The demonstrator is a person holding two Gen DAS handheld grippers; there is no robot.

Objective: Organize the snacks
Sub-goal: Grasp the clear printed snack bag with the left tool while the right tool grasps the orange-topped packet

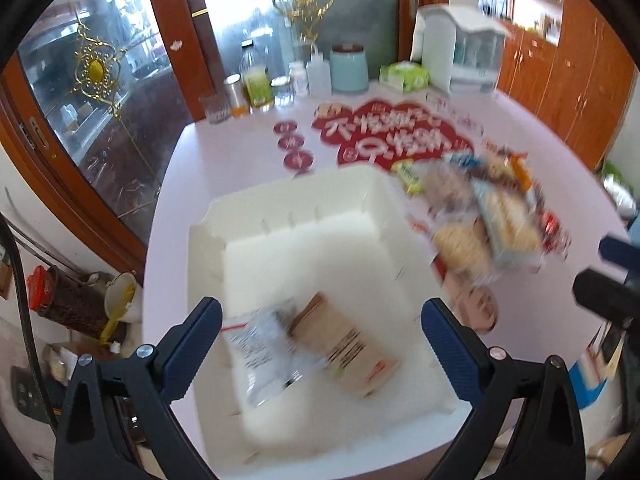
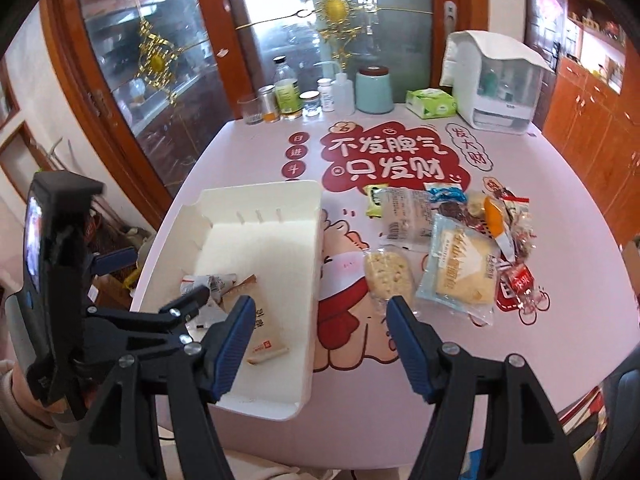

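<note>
A white open box (image 1: 376, 200) (image 2: 316, 240) sits on the left part of the pink table. Inside lie a brown paper snack packet (image 1: 344, 344) (image 2: 264, 340) and a clear silvery packet (image 1: 260, 356) (image 2: 208, 282). My left gripper (image 1: 322, 328) is open and empty, hovering over the near end of the box; it also shows in the right wrist view (image 2: 200, 292). A pile of wrapped snacks (image 1: 488, 216) (image 2: 456, 248) lies right of the box. My right gripper (image 2: 320, 320) is open and empty above the table between box and pile.
Jars, bottles and a glass (image 2: 296, 96) line the table's far edge, with a teal canister (image 2: 374, 88), a green tissue pack (image 2: 430, 102) and a white appliance (image 2: 500, 84). A glass cabinet (image 2: 140, 60) stands behind. A red printed sticker (image 2: 392, 160) covers the table centre.
</note>
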